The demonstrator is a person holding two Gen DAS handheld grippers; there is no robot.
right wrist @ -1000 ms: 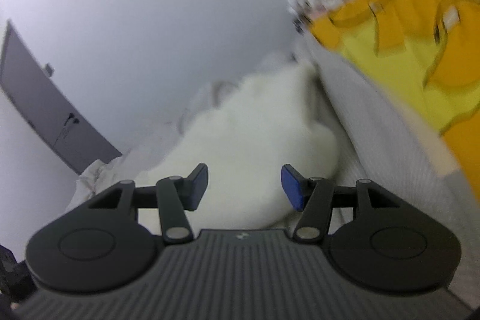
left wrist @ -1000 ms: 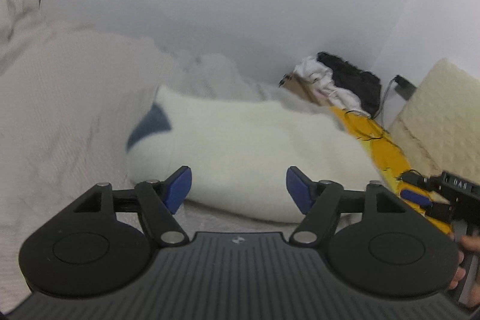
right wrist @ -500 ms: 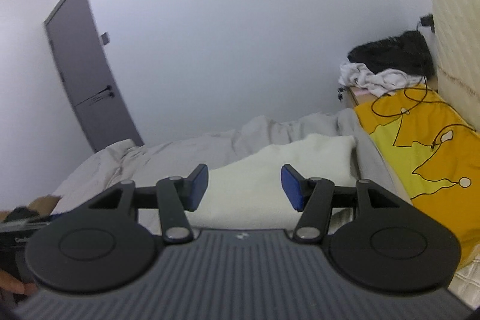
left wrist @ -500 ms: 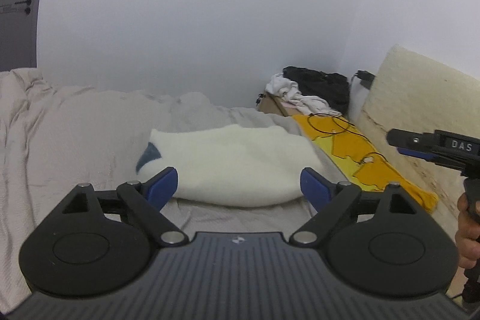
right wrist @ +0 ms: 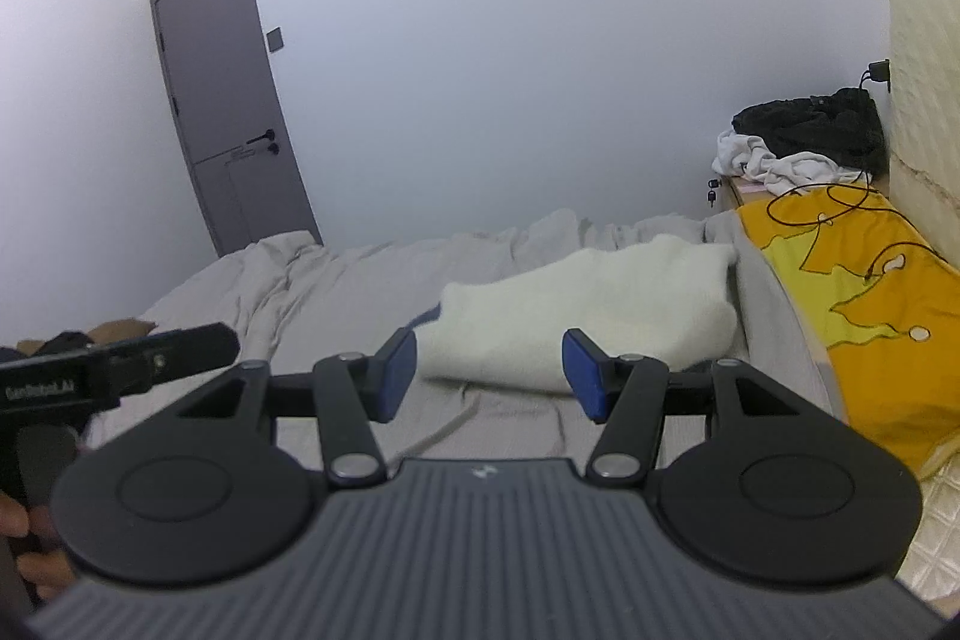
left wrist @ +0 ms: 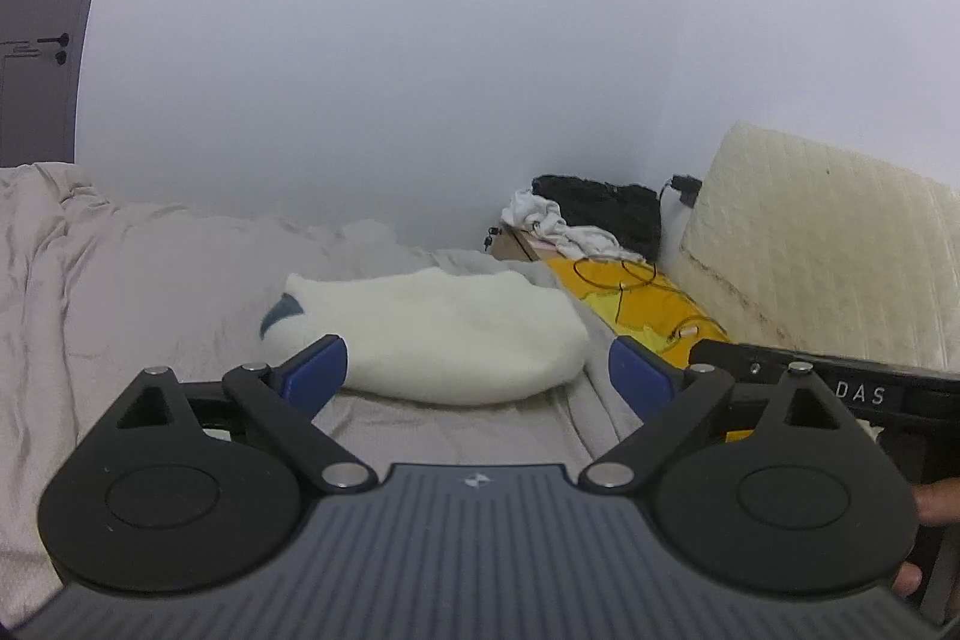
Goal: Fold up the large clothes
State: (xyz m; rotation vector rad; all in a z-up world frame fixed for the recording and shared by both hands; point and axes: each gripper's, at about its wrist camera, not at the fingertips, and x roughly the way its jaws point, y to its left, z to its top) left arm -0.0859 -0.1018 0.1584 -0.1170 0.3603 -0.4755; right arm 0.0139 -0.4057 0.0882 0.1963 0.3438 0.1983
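While the folded white garment [left wrist: 444,334] lies as a soft, rounded, fleecy bundle on the wrinkled grey bedsheet [left wrist: 120,292], both tools stand clear of it, and a dark blue patch shows at its left end. On the left gripper [left wrist: 478,376], the jaws have just been opening and now stand wide apart, with nothing between the smooth blue pads [left wrist: 315,370]; the garment sits beyond them, untouched. On the right gripper [right wrist: 487,376], the jaws are parted to a moderate gap and are likewise empty, the garment lying farther away on the sheet. Each tool has matte black linkage arms with round metal pivots and a ribbed grey body. To the right of the bed runs a yellow and orange printed cloth [right wrist: 864,292] crossed by a thin black cable [right wrist: 840,202], and a quilted cream mattress [left wrist: 828,256] leans on the wall. Crumpled black and white clothes [right wrist: 798,142] are heaped in the corner. A flat grey door [right wrist: 222,88] stands at the left.
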